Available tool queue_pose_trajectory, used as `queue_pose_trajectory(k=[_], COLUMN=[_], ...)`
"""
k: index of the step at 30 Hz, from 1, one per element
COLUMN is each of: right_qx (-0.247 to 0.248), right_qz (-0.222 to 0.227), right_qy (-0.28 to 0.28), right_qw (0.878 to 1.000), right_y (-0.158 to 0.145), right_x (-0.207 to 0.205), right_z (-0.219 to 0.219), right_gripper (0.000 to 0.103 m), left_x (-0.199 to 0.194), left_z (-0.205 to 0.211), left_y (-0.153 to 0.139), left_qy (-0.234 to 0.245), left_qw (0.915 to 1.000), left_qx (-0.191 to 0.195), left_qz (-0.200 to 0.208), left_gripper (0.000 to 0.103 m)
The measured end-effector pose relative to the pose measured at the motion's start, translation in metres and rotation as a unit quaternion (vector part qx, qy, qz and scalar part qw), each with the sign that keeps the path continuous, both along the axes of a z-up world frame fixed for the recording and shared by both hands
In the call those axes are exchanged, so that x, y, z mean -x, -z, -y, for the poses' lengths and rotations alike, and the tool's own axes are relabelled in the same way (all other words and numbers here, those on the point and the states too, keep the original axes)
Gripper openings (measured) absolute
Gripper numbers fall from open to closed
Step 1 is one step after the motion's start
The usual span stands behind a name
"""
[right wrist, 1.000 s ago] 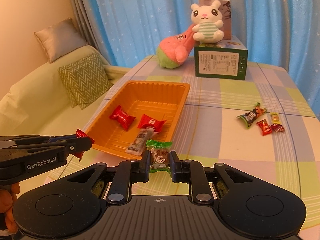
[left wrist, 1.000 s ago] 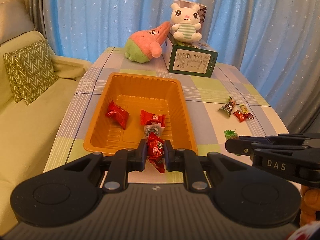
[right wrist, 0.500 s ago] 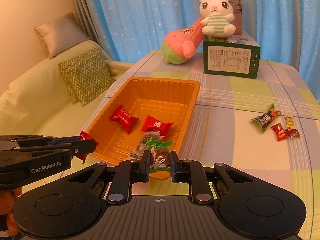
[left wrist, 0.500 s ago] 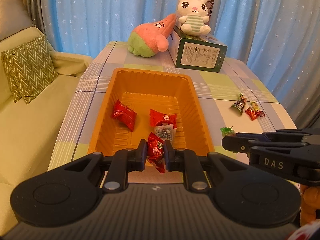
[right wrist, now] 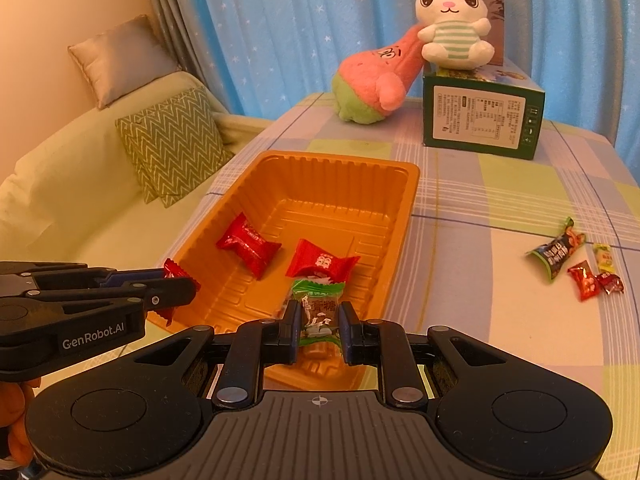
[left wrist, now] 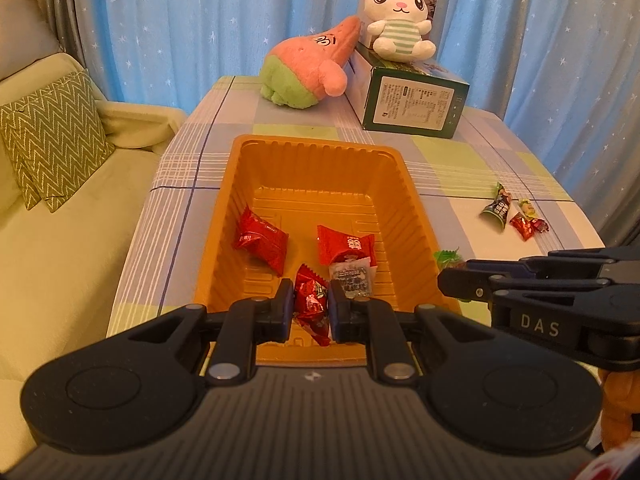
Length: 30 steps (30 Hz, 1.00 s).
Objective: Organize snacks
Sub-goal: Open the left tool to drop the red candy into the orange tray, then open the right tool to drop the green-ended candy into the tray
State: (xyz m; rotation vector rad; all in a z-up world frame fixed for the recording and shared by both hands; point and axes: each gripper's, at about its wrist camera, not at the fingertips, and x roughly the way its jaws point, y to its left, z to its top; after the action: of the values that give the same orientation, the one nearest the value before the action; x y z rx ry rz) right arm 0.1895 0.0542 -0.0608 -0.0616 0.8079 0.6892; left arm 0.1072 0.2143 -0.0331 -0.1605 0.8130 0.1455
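Your left hand-held gripper is clamped on a red-wrapped candy, and it sits over the near end of the orange tray. Your right hand-held gripper is clamped on a green-wrapped candy, also above the tray's near edge, toward its right side. In the left wrist view the right tool reaches in from the right, just beside the tray's near right corner. Inside the tray lie two red candies and a pale-wrapped piece, all in the near half. The tray rests on a worktop covered with a checked cloth. Well apart from the tray, toward the worktop's right edge, a small cluster of loose candies waits on the cloth. At the far end a pink and green plush leans against a green box, and a white bunny plush sits on top of that box.
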Motion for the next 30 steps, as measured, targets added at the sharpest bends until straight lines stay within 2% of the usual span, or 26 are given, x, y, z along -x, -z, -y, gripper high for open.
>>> queue_pose_trajectory(k=[14, 18, 20, 30], right_qx=[0.005, 0.003, 0.002, -0.006], right_qz=[-0.004, -0.004, -0.005, -0.011], right_qy=[0.001, 0.006, 0.009, 0.017], right_qw=[1.000, 1.000, 1.000, 1.000], right_y=[0.011, 0.012, 0.011, 0.012], right_x=[-0.018, -0.022, -0.024, -0.025], right_z=[-0.011, -0.009, -0.008, -0.003], right_gripper=[0.020, 0.020, 0.020, 0.020], left_x=[-0.022, -0.028, -0.031, -0.016], left_z=[-0.011, -0.015, -0.019, -0.022], left_y=[0.010, 0.016, 0.022, 0.020], left_qy=[0.011, 0.012, 0.006, 0.000], left_qw=[0.9999, 0.9999, 0.9999, 0.9999], left_qx=[-0.009, -0.001, 0.008, -0.015], left_qz=[-0.008, -0.006, -0.010, -0.007], left_gripper=[0.016, 0.016, 0.034, 0.034])
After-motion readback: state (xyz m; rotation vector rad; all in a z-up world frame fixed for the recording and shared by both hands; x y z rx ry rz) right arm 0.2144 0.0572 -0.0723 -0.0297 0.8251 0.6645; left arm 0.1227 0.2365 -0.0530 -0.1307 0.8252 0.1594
